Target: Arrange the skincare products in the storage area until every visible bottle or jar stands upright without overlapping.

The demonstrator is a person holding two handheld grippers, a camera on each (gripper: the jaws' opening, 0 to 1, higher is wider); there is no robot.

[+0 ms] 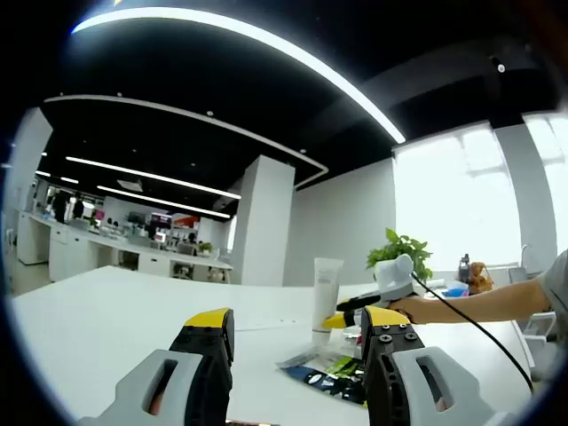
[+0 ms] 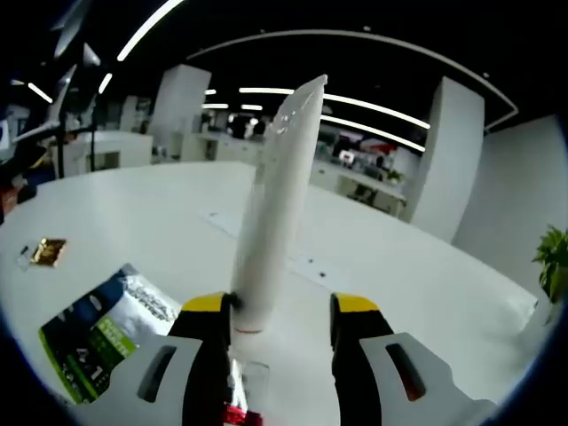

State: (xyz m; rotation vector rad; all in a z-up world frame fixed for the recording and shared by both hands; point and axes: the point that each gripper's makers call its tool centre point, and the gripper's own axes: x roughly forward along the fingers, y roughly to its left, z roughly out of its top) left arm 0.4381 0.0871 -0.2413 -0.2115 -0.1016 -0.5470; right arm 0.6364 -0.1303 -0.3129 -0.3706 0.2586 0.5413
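the right gripper [image 2: 277, 321] is standing open around the upright white tube [image 2: 271, 209], left gripper [image 1: 297, 342] gaping empty; brushing its 9 o'clock jaw risks toppling it onto the sachets [image 2: 102, 333]

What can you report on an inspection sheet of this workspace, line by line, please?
Surface: white table, mostly bare.
Job's things: one white tube standing upright on its cap; also seen in the left gripper view.
Clutter: green and black packets lying flat beside the tube; a small gold packet farther off.
Grippers: right gripper at the tube's base, its left jaw against it, its right jaw apart from it; left gripper open, holding nothing.
Cables: black cable running from the right gripper over the table.
Surroundings: open office with desks, white pillar, potted plant, bright window.
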